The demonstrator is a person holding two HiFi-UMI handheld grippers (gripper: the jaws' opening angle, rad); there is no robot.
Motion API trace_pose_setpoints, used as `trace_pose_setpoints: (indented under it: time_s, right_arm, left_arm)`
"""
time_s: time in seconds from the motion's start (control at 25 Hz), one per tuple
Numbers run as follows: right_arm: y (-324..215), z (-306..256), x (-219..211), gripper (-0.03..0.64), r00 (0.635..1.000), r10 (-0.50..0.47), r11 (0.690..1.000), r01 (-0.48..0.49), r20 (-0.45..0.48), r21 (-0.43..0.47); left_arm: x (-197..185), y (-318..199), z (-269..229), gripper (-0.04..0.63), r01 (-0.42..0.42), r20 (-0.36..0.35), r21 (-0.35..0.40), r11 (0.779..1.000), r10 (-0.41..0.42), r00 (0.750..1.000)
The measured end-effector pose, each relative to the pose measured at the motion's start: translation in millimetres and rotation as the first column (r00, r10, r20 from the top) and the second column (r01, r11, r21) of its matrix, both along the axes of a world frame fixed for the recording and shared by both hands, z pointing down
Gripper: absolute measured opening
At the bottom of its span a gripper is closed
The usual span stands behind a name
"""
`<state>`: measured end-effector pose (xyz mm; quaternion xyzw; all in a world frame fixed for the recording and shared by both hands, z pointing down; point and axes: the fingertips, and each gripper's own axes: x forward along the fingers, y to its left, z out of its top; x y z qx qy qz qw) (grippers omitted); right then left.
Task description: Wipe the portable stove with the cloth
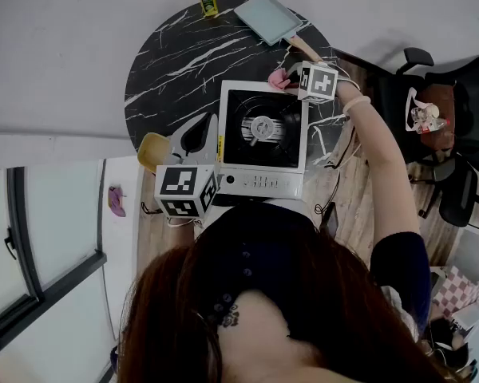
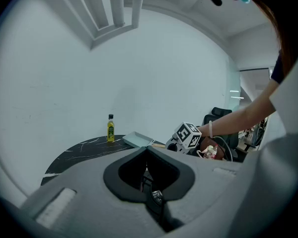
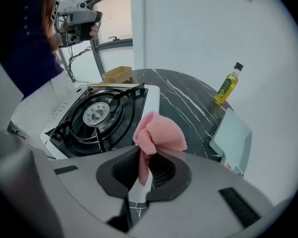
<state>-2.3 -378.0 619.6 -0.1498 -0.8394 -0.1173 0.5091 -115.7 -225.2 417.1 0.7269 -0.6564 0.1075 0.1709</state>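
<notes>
Overhead, two low views — table point(image 1: 176, 62) shared

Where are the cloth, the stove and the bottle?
cloth point(image 3: 161, 132), right gripper view, on its bunched pink top.
stove point(image 1: 262, 128), head view, on the centre burner cap.
bottle point(image 3: 226, 87), right gripper view, on its yellow body.

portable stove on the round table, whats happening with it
A person holds a gripper in each hand. The right gripper is shut on a pink cloth, held by the far right corner of the portable stove on the black table. The left gripper is shut and empty, near the stove's left side.
</notes>
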Motion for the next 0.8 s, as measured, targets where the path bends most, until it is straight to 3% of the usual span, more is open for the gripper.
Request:
trace_pose_setpoints:
  time_s: [0.8]
  right_arm:
    - [-9.4,-1.4,39.2,0.035,0.995,0.098,0.995,-0.098,-0.006,0.021]
  left_arm:
    - [10.5,-0.6,-3.9,0.012,-0.023,0.002,0.005,1.0,0.023,1.0]
